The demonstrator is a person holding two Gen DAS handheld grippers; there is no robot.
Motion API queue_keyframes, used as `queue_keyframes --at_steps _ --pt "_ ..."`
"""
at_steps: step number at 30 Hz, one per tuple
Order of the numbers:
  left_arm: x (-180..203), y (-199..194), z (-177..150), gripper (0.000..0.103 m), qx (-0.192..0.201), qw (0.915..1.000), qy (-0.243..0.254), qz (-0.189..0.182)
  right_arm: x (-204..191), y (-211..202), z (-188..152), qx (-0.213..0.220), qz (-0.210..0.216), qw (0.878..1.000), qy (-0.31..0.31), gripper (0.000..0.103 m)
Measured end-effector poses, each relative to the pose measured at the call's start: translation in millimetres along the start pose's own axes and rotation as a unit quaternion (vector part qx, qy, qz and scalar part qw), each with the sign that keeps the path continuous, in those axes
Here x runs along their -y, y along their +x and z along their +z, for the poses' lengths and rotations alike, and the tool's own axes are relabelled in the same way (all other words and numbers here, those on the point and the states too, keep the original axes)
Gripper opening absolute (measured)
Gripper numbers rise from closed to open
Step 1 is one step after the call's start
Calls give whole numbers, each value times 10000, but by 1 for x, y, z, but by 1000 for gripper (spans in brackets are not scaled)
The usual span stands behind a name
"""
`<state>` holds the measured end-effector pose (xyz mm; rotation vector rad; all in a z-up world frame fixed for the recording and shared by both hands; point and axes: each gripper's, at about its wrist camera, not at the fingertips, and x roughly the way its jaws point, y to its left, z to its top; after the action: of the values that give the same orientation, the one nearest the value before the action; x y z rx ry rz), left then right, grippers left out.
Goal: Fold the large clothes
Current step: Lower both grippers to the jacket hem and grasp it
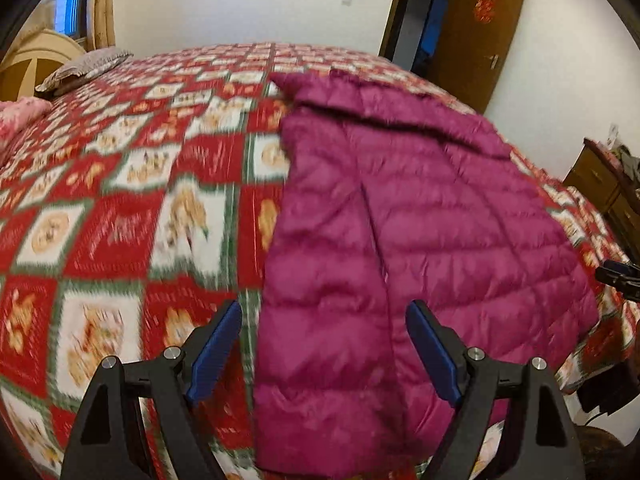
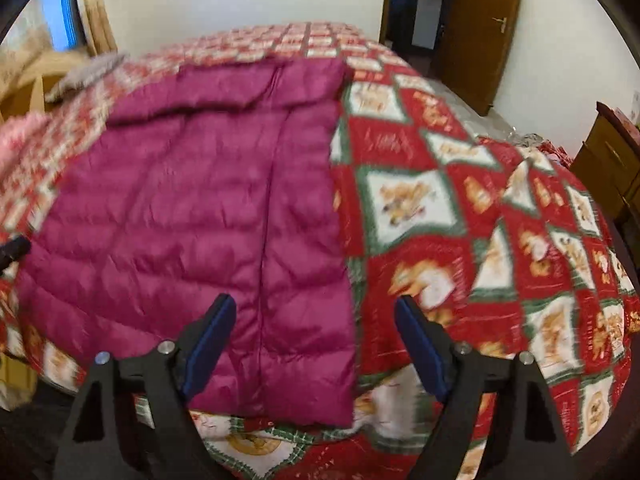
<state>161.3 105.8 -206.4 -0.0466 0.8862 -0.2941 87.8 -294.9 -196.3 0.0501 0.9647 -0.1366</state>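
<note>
Nearest, the left gripper (image 1: 324, 346) and right gripper (image 2: 316, 340) hover wide apart, holding nothing, one over each near corner of the magenta down jacket (image 1: 400, 220). It lies flat along the bed (image 1: 120, 200)'s near edge, collar farthest, apparently for gripping the hem.

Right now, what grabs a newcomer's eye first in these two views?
The magenta puffer jacket lies spread flat on the bed, its hem toward the near edge. Under it, the loud red, white and green patterned bedspread covers the whole bed. Both the left gripper and the right gripper hang open over the jacket's near hem, holding nothing.
</note>
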Motion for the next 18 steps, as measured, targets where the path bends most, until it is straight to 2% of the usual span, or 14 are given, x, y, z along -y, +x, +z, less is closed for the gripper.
queue_keyframes --at_steps 3,7,11,13,15,16,17,18 --pt "0 12 -13 85 -244 9995 9 177 -6 19 -8 -191 -196 9996 -95 84" --pt "9 12 -22 85 -165 9988 269 361 -12 27 -19 -310 -308 9987 -273 84" --pt "6 11 -26 85 -155 9994 177 252 -16 42 -28 -745 66 9967 -305 83" --pt "6 10 -27 85 -135 9996 150 203 -18 41 -30 -631 -9 9972 -402 82" --pt "8 8 -28 83 -139 9995 217 162 -16 39 -30 -590 51 9976 -352 65" --pt "9 8 -29 77 -148 9995 248 147 -16 38 -29 -577 70 9977 -356 49" --pt "10 5 -30 74 -148 9995 266 103 -15 38 -28 -629 305 9971 -301 31" --pt "10 4 -29 63 -154 9996 248 34 -13 37 -32 -666 555 9961 -167 27"
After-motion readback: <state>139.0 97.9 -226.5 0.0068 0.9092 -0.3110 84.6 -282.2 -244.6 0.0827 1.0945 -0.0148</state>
